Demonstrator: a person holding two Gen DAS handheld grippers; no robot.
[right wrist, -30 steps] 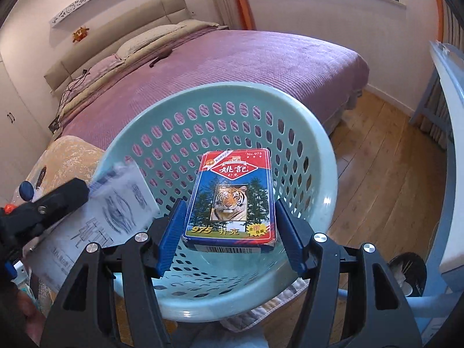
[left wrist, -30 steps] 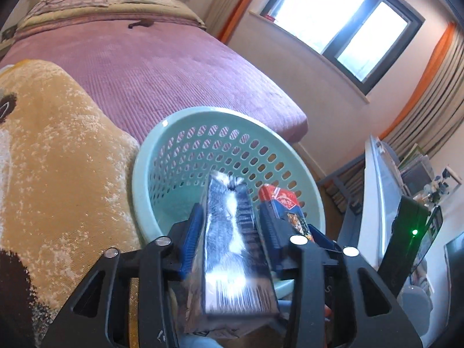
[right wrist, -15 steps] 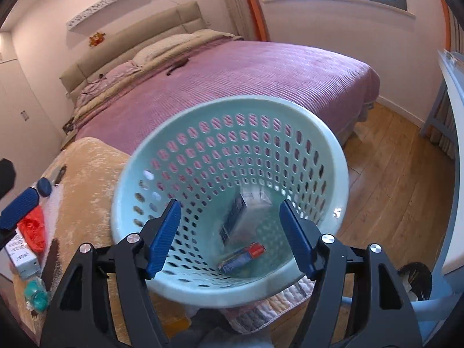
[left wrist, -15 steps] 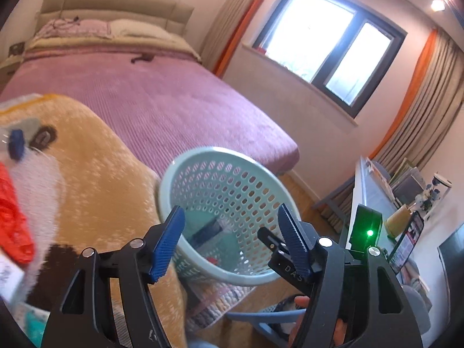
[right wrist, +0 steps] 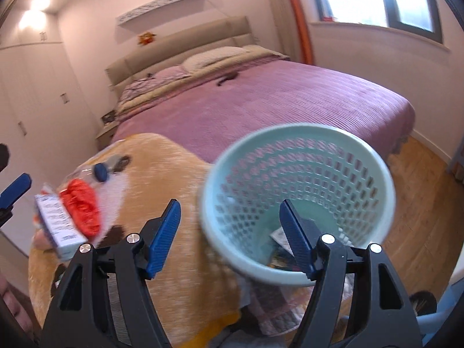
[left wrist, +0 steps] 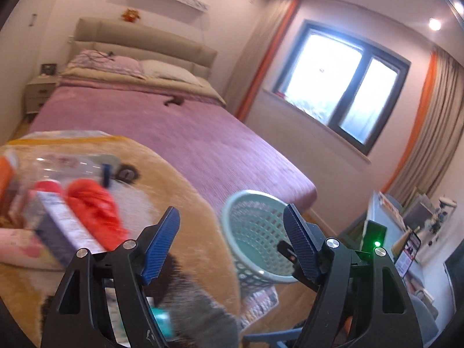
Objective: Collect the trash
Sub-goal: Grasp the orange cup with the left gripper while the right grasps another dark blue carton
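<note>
A purple-covered bed [right wrist: 261, 101] fills the room behind a tan plush blanket [right wrist: 179, 203], where a crumpled red bag [right wrist: 82, 206], a white carton [right wrist: 56, 223] and what looks like a clear bottle [left wrist: 72, 162] lie clustered. The mint perforated basket [right wrist: 301, 133] beside the blanket holds dropped boxes. The left gripper [left wrist: 232, 237], jaws just opening, and the right gripper [right wrist: 229, 232] both gape empty.

Daylight enters through the window [left wrist: 345, 87], whose panes are blown out to white; recessed ceiling lights [left wrist: 434, 24] above it add small glare spots. The room is evenly bright, with soft shadows. Motion blur smears the basket [right wrist: 295, 203] and the objects left of it (lettering unreadable). Fisheye distortion bends the walls; the corners are vignetted black.
</note>
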